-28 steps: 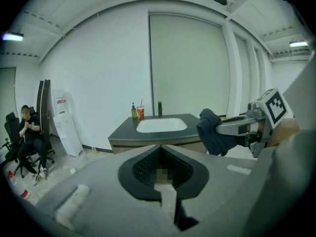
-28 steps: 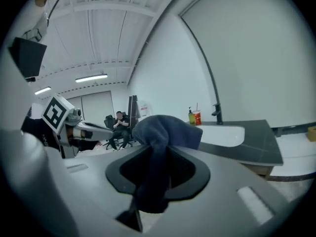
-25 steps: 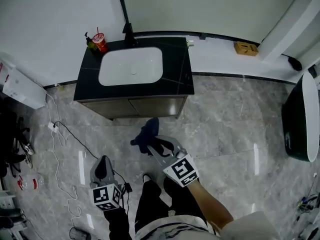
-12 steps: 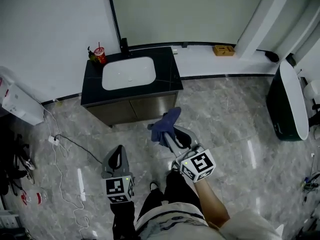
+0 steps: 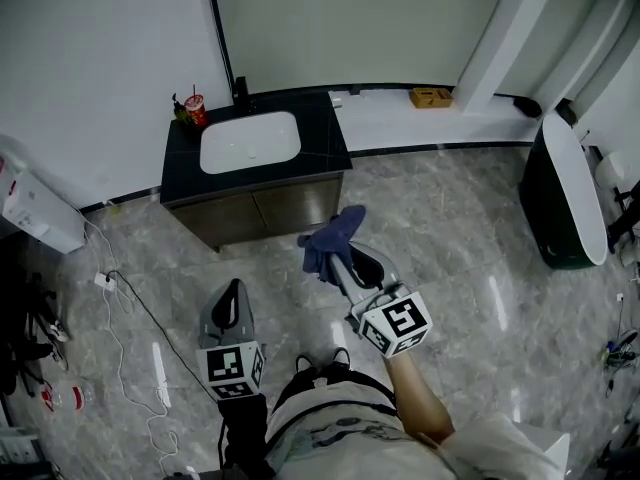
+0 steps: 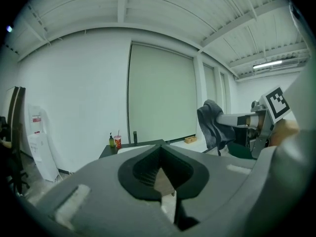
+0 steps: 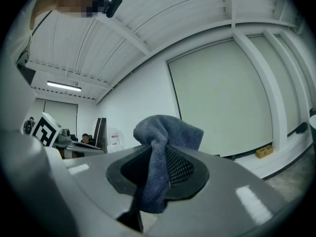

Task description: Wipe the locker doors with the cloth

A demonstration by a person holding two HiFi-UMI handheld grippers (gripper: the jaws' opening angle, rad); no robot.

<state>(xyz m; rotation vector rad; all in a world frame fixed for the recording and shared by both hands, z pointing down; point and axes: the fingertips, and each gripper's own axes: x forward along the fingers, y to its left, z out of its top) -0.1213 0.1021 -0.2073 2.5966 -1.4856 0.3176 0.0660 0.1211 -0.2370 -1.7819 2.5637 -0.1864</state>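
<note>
The right tool (image 5: 338, 261) is held out over the grey floor (image 5: 450, 238). A dark blue cloth (image 5: 328, 236) is bunched between its jaws, which have just been closing on it. The left tool (image 5: 232, 298) hangs to its lower left, well apart. Beyond them stands a black desk (image 5: 325, 133) with a white basin (image 5: 250, 140). A red cup (image 5: 195, 109) sits at its back left corner.

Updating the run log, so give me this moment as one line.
right gripper: jaws just closed further, gripping cloth | left gripper: shut, empty | cloth: hanging free above floor
</note>
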